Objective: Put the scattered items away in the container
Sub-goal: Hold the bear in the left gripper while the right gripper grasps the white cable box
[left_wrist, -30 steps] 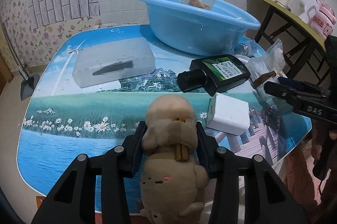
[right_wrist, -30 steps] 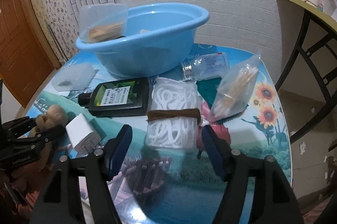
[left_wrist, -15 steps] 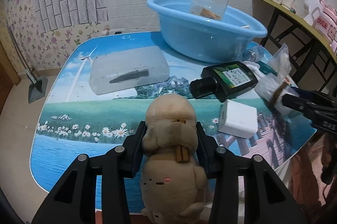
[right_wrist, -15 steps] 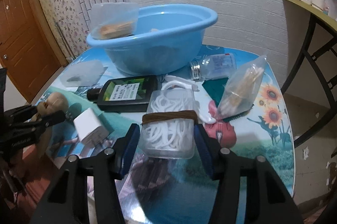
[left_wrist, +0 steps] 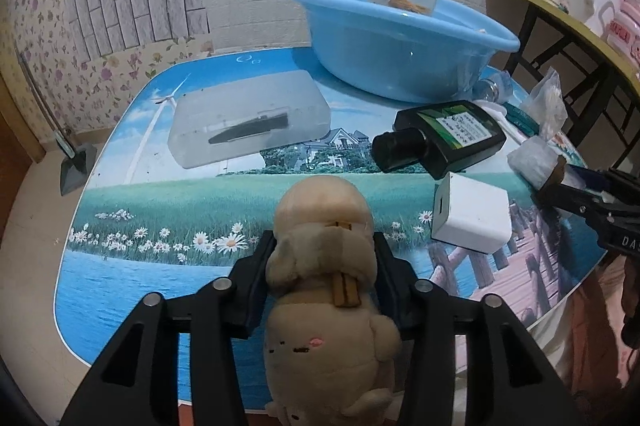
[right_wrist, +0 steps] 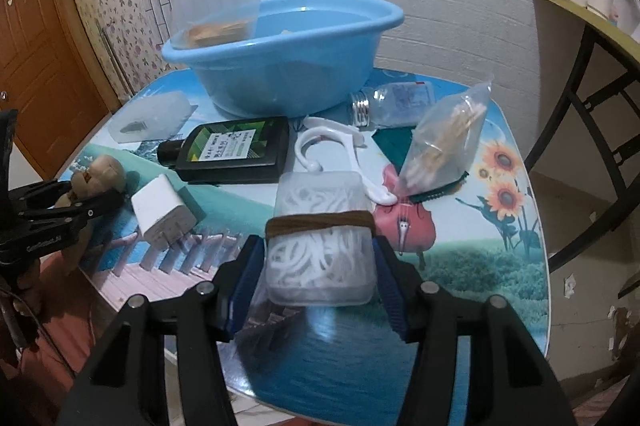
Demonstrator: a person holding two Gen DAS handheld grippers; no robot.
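While 2 tongs (left_wrist: 324, 266) (right_wrist: 318, 266) grip, 1 basin (right_wrist: 280, 66) waits.

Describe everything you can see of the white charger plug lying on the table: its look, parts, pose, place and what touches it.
The white charger plug is a smooth, boxy block of what looks like glossy plastic. Two metal prongs jut from its end toward the table edge; the left wrist view shows a small slot on one face. It lies flat on the picture-printed table, on the boardwalk scene, in front of the dark bottle and apart from it. Neither gripper touches it.
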